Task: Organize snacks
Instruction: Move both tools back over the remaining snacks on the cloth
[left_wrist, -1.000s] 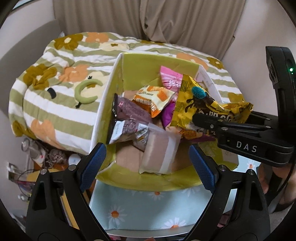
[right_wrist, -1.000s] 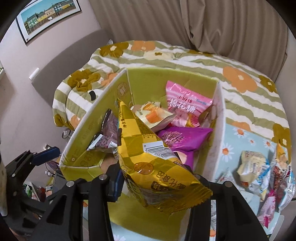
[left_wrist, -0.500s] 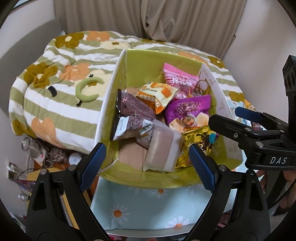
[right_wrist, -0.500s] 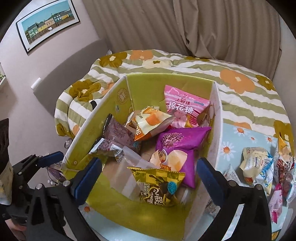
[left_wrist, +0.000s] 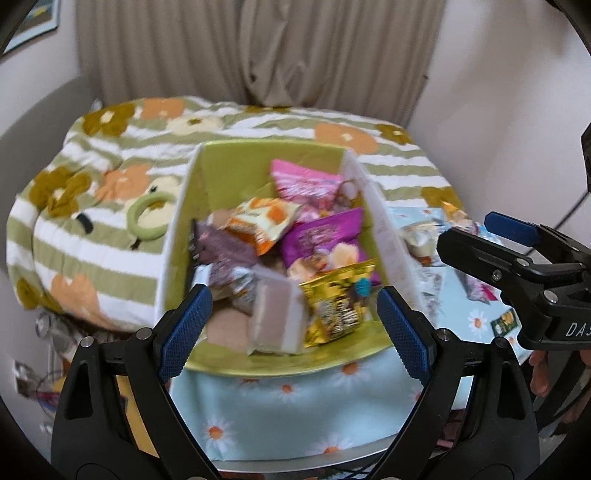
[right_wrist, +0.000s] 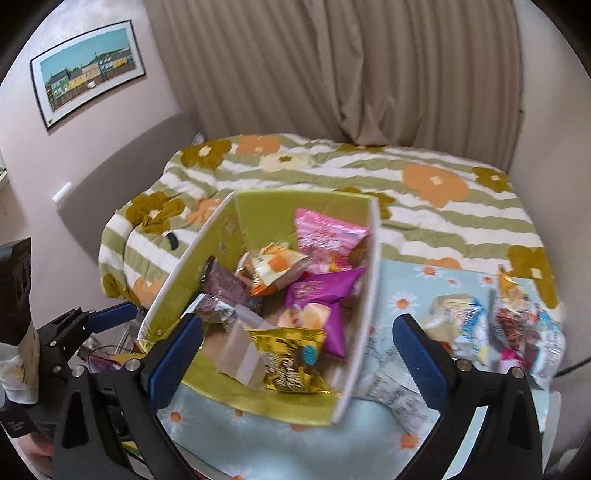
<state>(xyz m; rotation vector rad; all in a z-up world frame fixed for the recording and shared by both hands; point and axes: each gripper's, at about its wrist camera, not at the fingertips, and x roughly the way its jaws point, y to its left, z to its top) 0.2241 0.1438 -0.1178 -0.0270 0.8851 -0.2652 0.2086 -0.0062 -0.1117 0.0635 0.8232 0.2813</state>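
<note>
A green cardboard box (left_wrist: 236, 170) (right_wrist: 266, 210) stands on the table and holds several snack packets. A gold packet (left_wrist: 340, 299) (right_wrist: 291, 362) lies free at its near end, beside a pale wrapped bar (left_wrist: 273, 314). Purple (right_wrist: 325, 291), orange-white (right_wrist: 273, 269) and pink (right_wrist: 325, 236) packets lie behind it. My left gripper (left_wrist: 291, 295) hovers open above the box's near edge, holding nothing. Just right of the box my right gripper (right_wrist: 297, 325) (left_wrist: 469, 232) is open wide and holds nothing either.
Loose snack packets (right_wrist: 461, 325) (left_wrist: 421, 240) lie on the daisy-print tablecloth (right_wrist: 424, 288) (left_wrist: 280, 406) right of the box. A bed with a striped floral quilt (right_wrist: 406, 184) (left_wrist: 110, 221) lies behind, curtains beyond it. Clutter sits on the floor at lower left (left_wrist: 48, 332).
The right gripper let go of the gold packet, which dropped into the box's near end. It then opened wide and drew back to the right. Both grippers have risen away from the box.
</note>
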